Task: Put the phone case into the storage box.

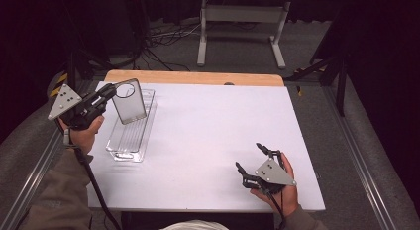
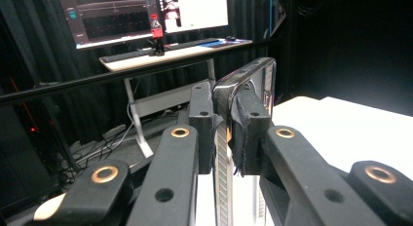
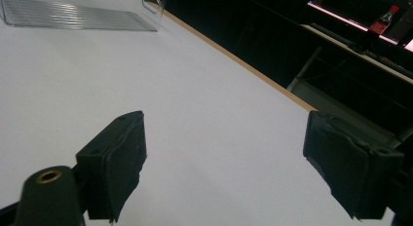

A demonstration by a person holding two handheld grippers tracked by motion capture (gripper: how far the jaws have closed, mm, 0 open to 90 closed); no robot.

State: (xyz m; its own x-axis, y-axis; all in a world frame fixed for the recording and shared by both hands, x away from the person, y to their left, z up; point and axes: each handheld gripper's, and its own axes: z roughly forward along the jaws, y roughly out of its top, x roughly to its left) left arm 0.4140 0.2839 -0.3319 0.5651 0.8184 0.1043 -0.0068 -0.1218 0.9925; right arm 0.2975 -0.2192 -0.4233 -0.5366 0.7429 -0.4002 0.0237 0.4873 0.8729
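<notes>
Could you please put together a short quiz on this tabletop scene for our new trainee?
1. True or false: the left gripper is shut on the clear lid.
2. Which stands with its fingers apart over the bare white table: A) left gripper, B) right gripper?
3. Fill in: the lid is held tilted above the clear ______.

Key: 1. True; its fingers clamp the lid's rim. 2. B. 3. Tray.

Clear tray (image 3: 78,16) cut off by top edge; monitor (image 2: 141,14) text unreadable.
</notes>
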